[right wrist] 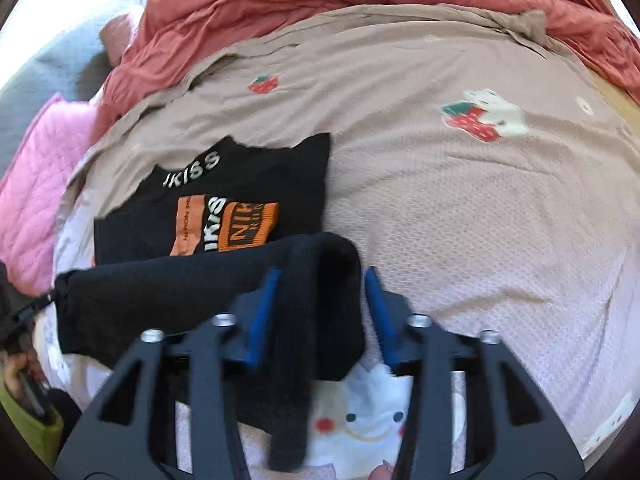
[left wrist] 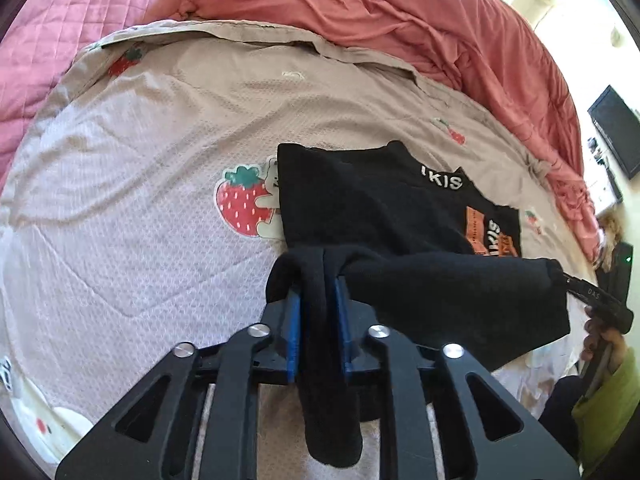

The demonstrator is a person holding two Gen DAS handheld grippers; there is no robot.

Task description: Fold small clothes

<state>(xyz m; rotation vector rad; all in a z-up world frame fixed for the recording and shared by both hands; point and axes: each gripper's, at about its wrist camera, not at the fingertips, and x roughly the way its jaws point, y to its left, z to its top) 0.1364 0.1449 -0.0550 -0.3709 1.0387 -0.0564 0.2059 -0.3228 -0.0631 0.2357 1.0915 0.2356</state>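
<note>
**Hidden, cropped and unclear items**

- Black top [left wrist: 360, 200]: its lifted hem fold covers the lower half of the orange print [right wrist: 224, 220]; the neckline lettering reads only in part.
- Left tool [left wrist: 318, 300]: fingertips buried in the draped black fabric; whether the pads press it cannot be told.
- Right tool [right wrist: 320, 280]: view motion-blurred; fabric hangs between the jaws, contact with the far pad unclear.
- Strawberry-print sheet [left wrist: 140, 220]: one strawberry motif partly under the top.
- Person: only a hand [left wrist: 604, 340] and a green sleeve [left wrist: 608, 408] at the frame edge.
- Dark screen [left wrist: 616, 132]: cropped, too small to identify.
</note>
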